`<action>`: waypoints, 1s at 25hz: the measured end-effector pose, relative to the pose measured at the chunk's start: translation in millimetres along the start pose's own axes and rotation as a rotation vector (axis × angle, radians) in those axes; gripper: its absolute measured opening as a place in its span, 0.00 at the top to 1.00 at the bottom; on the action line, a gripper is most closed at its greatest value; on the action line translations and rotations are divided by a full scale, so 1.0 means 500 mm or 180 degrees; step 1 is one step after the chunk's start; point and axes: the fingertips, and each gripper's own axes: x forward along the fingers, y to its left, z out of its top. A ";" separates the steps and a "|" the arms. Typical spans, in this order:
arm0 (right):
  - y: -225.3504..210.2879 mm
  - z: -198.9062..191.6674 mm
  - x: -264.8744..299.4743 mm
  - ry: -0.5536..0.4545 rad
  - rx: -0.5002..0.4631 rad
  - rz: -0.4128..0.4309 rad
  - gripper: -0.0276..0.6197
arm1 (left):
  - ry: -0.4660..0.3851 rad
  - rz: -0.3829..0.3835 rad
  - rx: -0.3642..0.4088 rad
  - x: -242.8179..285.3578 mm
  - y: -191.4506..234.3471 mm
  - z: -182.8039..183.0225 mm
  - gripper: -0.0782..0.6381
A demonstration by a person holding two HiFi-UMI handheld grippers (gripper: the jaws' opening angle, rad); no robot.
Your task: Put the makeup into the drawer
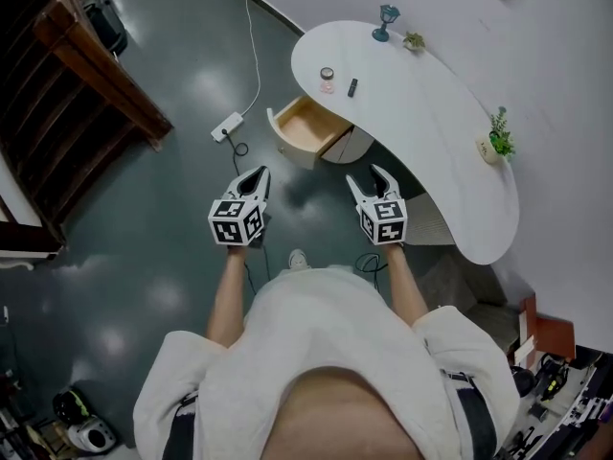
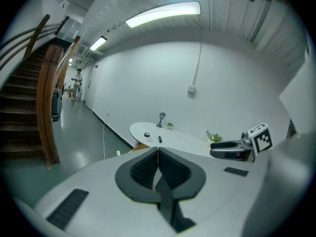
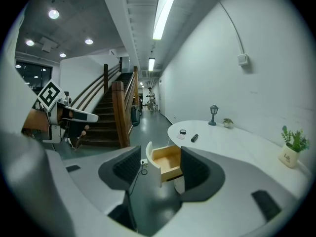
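Observation:
The makeup lies on the far left of the white curved table [image 1: 431, 113]: a small round jar [image 1: 328, 74], a pink piece [image 1: 328, 87] and a black tube [image 1: 352, 86]. In the right gripper view the jar [image 3: 183, 132] and the tube [image 3: 194, 138] show beyond the jaws. A wooden drawer [image 1: 308, 127] stands pulled out under the table's edge, with nothing in it. My left gripper [image 1: 259, 175] hangs over the floor short of the drawer, its pads [image 2: 150, 168] closed together on nothing. My right gripper [image 1: 370, 174] is beside it, jaws apart and empty; the drawer [image 3: 168, 163] shows between them.
On the table stand a small lamp [image 1: 386, 22], a tiny plant [image 1: 414, 40] and a potted plant [image 1: 496, 142]. A power strip [image 1: 228, 126] with its cable lies on the dark floor left of the drawer. A wooden staircase [image 1: 86, 84] rises at the left.

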 end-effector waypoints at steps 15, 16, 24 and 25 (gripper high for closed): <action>-0.089 0.037 0.226 0.0176 0.0057 0.0018 0.62 | 0.0152 0.0026 -0.0100 0.195 0.134 0.052 0.87; -0.100 0.042 0.246 0.0172 0.0060 0.0030 0.62 | 0.0150 0.0039 -0.0099 0.214 0.143 0.060 0.87; -0.185 0.094 0.400 0.0240 0.0028 0.0205 0.62 | 0.0190 0.0147 -0.0088 0.365 0.192 0.150 0.87; -0.193 0.097 0.416 0.0259 0.0021 0.0235 0.61 | 0.0202 0.0163 -0.0092 0.382 0.196 0.158 0.87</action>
